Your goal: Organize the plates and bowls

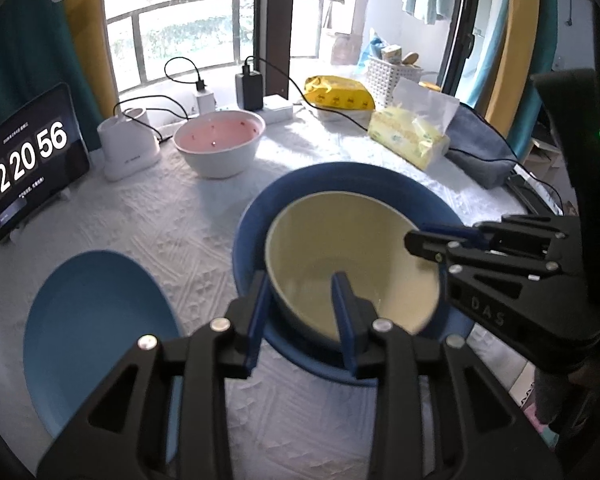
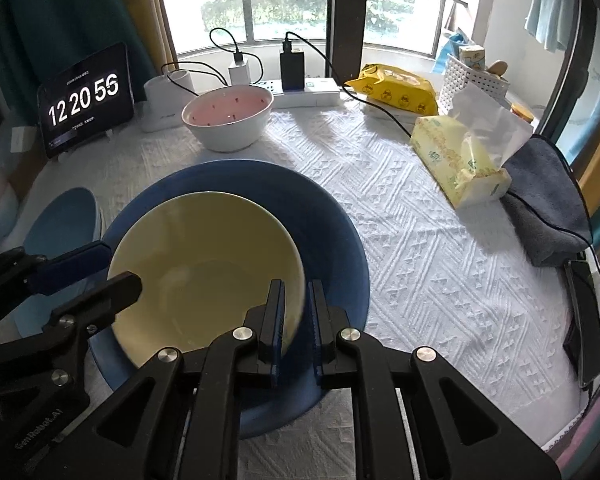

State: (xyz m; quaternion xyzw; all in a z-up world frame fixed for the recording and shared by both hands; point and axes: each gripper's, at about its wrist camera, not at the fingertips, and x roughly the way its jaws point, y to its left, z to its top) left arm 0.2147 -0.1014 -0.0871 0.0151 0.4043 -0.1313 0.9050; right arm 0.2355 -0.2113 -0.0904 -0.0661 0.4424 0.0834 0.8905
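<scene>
A pale yellow bowl (image 1: 340, 240) (image 2: 204, 248) sits tilted inside a dark blue deep plate (image 1: 340, 180) (image 2: 332, 220) on the white tablecloth. My right gripper (image 2: 296, 320) (image 1: 420, 240) is shut on the bowl's right rim, which runs between its narrow-set pads. My left gripper (image 1: 300, 316) (image 2: 100, 272) straddles the opposite rim, one finger outside the wall and one inside the bowl, with a visible gap, so it is open. A light blue plate (image 1: 100, 340) (image 2: 60, 220) lies to the left. A white bowl with a pink inside (image 1: 220, 140) (image 2: 228, 120) stands farther back.
Along the back stand a tablet showing a clock (image 1: 28, 156), a white holder (image 1: 124, 144) and chargers with cables (image 1: 250, 88). On the right lie a yellow packet (image 1: 336, 94), a tissue pack (image 1: 408, 136), a grey cloth (image 1: 480, 148) and a white basket (image 2: 472, 80).
</scene>
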